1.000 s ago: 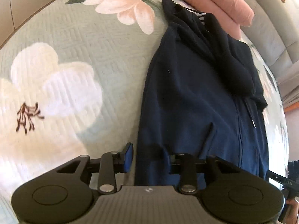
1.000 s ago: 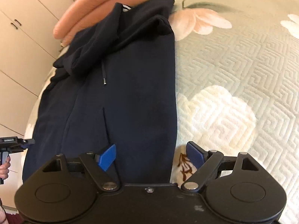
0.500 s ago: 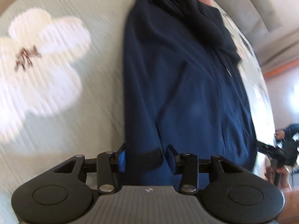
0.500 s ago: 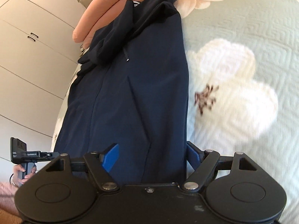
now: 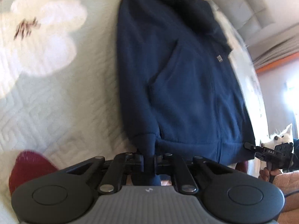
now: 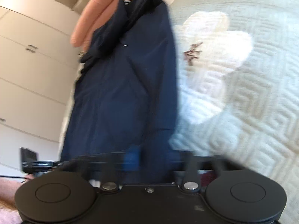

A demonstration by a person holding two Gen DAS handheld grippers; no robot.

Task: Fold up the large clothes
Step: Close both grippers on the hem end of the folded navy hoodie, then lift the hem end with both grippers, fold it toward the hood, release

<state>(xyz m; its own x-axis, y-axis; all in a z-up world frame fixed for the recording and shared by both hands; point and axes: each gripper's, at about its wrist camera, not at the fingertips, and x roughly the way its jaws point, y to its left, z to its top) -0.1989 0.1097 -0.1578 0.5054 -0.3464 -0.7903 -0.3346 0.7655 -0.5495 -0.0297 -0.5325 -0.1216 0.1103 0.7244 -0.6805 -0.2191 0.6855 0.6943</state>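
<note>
Quilted bedspread (image 5: 56, 102); both grippers' fingers (image 5: 141, 160) pinch navy hoodie's (image 5: 177, 74) hem.

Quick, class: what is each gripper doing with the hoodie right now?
Left gripper: shut on the navy hoodie at its hem.
Right gripper: jaws closing, hoodie hem between them.

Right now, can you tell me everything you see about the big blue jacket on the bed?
The jacket is dark navy and looks like soft fleece. It has a zip down the front, a hood at the far end and a slanted pocket. It lies lengthwise on the flowered quilt, sides folded in. The left tongs are shut on its near hem. The right tongs are closing on that hem too.
</note>
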